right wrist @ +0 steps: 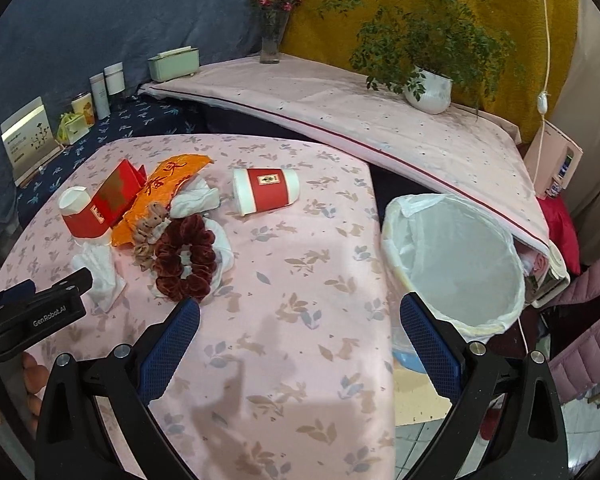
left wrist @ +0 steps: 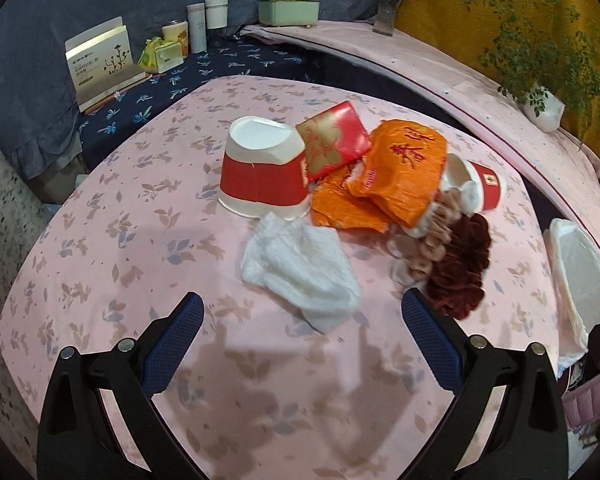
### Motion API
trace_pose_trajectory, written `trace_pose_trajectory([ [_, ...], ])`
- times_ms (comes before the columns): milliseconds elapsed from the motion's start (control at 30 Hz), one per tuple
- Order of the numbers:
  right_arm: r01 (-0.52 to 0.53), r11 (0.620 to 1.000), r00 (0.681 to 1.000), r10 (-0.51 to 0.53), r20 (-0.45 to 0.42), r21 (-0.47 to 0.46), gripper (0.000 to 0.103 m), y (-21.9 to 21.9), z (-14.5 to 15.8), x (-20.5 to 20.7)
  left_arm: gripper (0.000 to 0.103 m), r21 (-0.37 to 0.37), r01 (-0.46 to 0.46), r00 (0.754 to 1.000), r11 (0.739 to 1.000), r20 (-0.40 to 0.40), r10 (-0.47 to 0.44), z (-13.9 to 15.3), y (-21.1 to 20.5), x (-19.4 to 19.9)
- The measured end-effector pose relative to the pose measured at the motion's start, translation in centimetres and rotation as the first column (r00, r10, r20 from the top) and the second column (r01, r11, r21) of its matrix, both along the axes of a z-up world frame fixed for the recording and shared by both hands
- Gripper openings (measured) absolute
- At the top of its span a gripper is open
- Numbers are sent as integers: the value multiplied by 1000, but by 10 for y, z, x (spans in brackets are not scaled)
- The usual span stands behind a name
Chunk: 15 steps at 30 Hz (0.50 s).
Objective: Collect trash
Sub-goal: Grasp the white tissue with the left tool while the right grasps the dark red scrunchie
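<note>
A dark red velvet scrunchie (right wrist: pixel 185 258) lies on the pink leaf-print tablecloth (right wrist: pixel 292 360), touching a beige scrunchie (right wrist: pixel 150 232); a white-potted green plant (right wrist: pixel 428 90) stands behind.

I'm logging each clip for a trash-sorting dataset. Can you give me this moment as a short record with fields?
surface: table with pink floral cloth
trash pile: upside-down paper cup, red packet, orange wrapper, crumpled tissue
apart from pile: paper cup on its side
non-trash nearby: dark red scrunchie, beige scrunchie
bin: lined trash bin, beside the table edge, nothing visible inside
left gripper: open, empty, facing the tissue
right gripper: open, empty
</note>
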State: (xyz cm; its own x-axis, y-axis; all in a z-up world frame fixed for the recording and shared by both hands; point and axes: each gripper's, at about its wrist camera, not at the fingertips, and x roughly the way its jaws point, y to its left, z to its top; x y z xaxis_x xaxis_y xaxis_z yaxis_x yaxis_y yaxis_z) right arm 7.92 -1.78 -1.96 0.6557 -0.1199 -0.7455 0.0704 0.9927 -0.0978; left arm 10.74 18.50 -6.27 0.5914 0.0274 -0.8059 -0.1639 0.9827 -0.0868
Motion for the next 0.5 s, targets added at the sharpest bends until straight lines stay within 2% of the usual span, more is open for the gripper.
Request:
trace_pose_trajectory([
  [267, -34, 999, 998, 35, -57, 18, 86, 32, -32, 51, 94, -48, -23, 998, 999, -52, 21, -29, 21, 34],
  [500, -28, 998, 992, 34, -121, 54, 65, 40, -58, 84, 72, -102, -7, 995, 995, -98, -3, -47, 24, 46],
])
